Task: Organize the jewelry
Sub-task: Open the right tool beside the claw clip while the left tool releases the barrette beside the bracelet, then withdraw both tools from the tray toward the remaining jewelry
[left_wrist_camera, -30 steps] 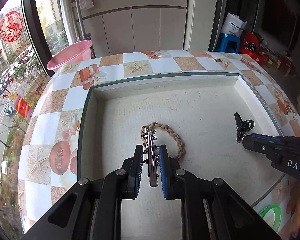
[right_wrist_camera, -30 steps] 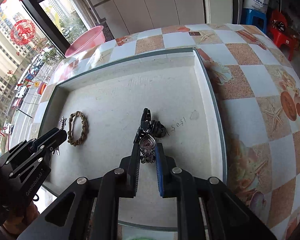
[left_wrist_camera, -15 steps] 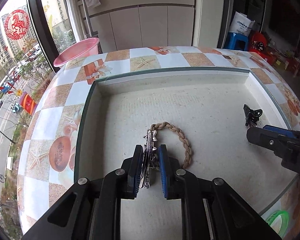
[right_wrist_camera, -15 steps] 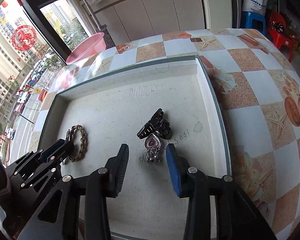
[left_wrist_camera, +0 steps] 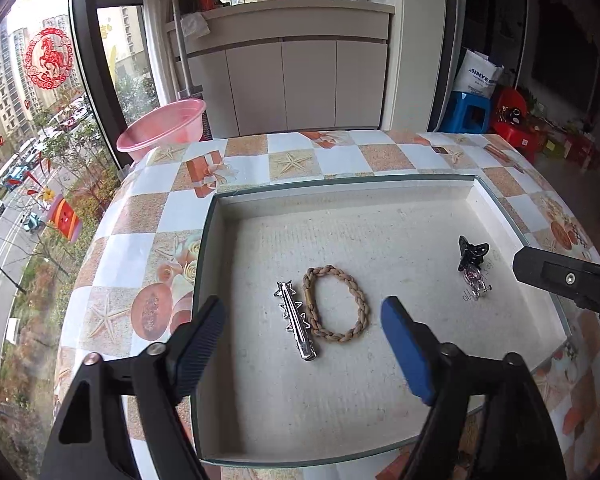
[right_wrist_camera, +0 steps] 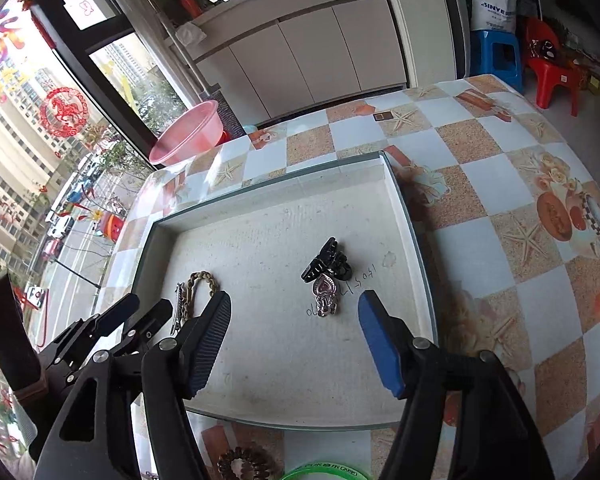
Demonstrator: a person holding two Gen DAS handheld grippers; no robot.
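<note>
A silver star hair clip lies in the white tray beside a braided tan bracelet. My left gripper is open and empty, raised above them. At the tray's right lie a black claw clip and a pink heart pendant. In the right wrist view the claw clip and pendant lie ahead of my right gripper, which is open and empty. The bracelet and the hair clip show at left.
The tray sits on a starfish-patterned tablecloth. A pink basin stands beyond the table's far left corner. A dark spiral hair tie and a green band lie on the cloth in front of the tray.
Both grippers opened and drew back up. The left one released the silver hair clip beside the bracelet. The right one released the pendant by the claw clip.
</note>
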